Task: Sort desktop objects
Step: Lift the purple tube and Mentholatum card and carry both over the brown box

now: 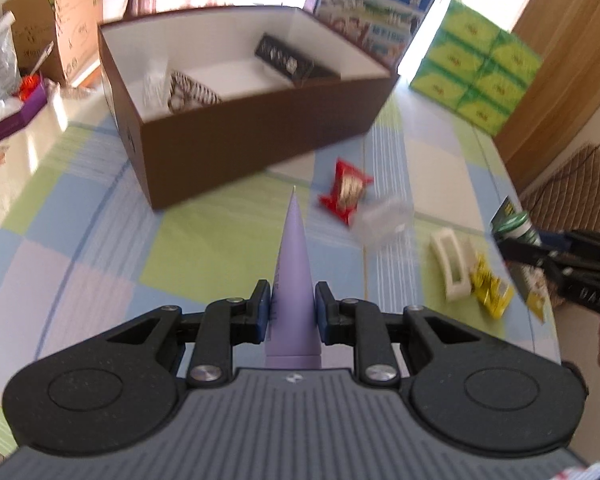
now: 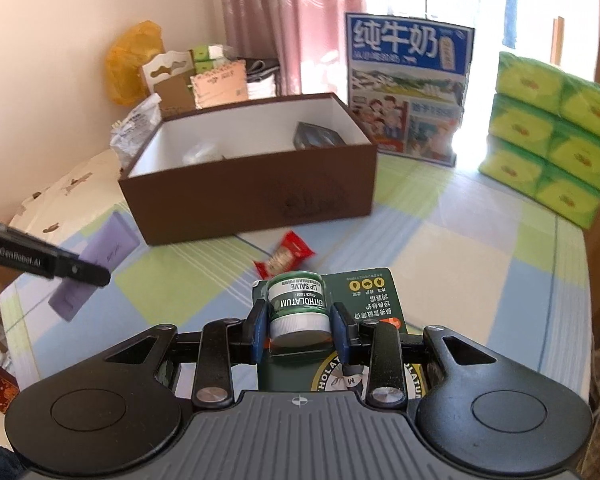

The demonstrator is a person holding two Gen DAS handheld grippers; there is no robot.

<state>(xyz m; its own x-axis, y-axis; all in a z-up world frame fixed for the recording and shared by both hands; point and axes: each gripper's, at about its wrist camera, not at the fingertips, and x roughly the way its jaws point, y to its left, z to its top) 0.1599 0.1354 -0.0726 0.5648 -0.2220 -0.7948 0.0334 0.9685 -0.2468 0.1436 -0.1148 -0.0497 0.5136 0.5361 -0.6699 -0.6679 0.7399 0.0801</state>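
My left gripper (image 1: 293,303) is shut on a lavender tube (image 1: 293,248), which points forward above the checked tablecloth. The same tube (image 2: 100,252) shows at the left of the right wrist view, held by the left gripper's dark fingers (image 2: 80,270). My right gripper (image 2: 299,328) is shut on a green lip salve jar (image 2: 296,292) mounted on its dark green card. That pack (image 1: 516,228) appears at the right edge of the left wrist view. An open brown box (image 1: 260,140) (image 2: 260,192) stands ahead, holding a black patterned case (image 1: 284,60) and a striped item (image 1: 192,92).
On the cloth lie a red snack packet (image 1: 346,190) (image 2: 286,258), a clear plastic case (image 1: 384,220), a white clip (image 1: 452,268) and a yellow packet (image 1: 490,290). A milk carton box (image 2: 408,88) and green tissue packs (image 2: 552,136) stand behind. Clutter fills the far left.
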